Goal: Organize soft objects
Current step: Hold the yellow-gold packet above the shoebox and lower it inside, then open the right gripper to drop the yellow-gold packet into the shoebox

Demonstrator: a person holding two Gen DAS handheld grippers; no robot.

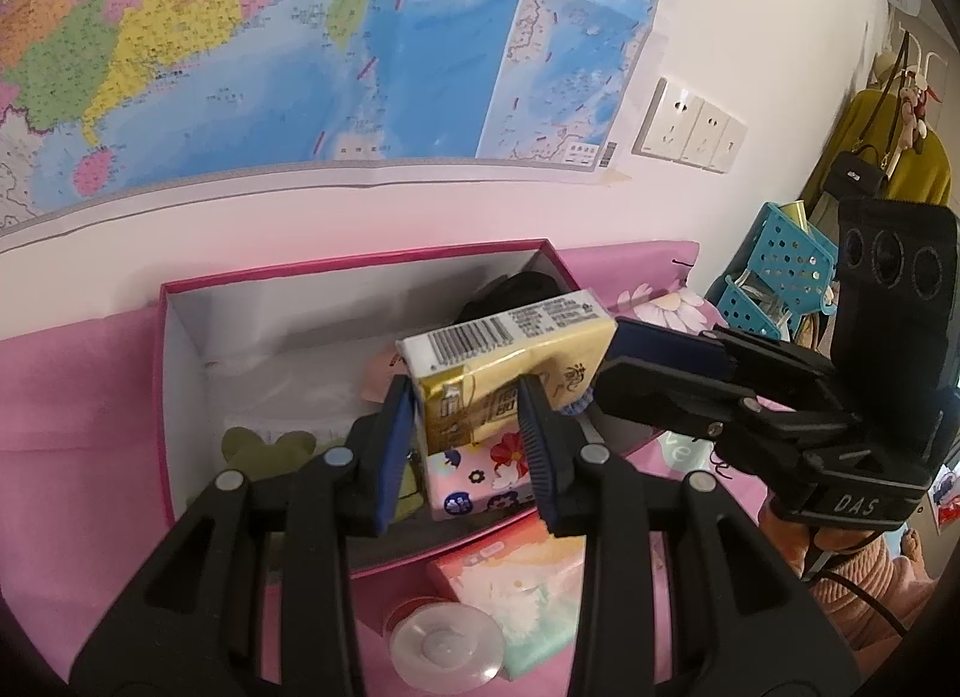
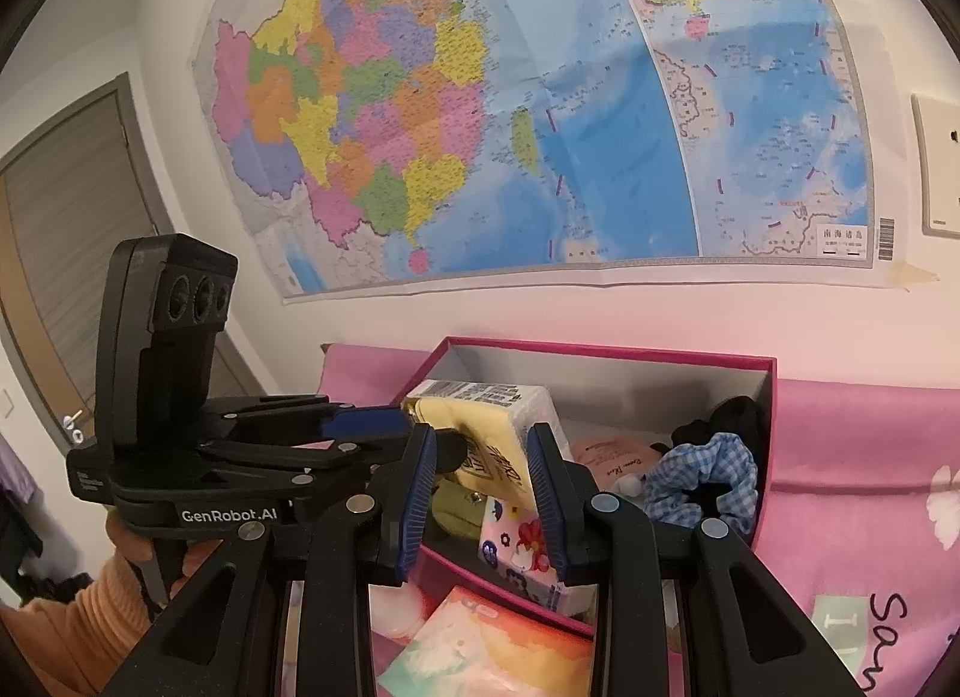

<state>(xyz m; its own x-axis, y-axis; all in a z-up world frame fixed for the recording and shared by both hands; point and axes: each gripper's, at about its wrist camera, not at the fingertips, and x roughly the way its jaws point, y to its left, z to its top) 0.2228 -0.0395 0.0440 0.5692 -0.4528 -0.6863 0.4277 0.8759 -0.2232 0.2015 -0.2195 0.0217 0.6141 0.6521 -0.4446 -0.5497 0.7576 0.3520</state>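
Clamped on the yellow tissue pack [image 1: 510, 373], the left gripper [image 1: 465, 445] holds it above the pink box [image 1: 180, 397], ready to lower it inside. From the right wrist, the right gripper [image 2: 483, 499] gapes empty beside the pack over pink bedding [image 2: 852, 457]; a map [image 2: 480, 97] covers the wall.

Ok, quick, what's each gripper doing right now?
Left gripper: shut on the yellow tissue pack, over the pink box.
Right gripper: open, holding nothing.
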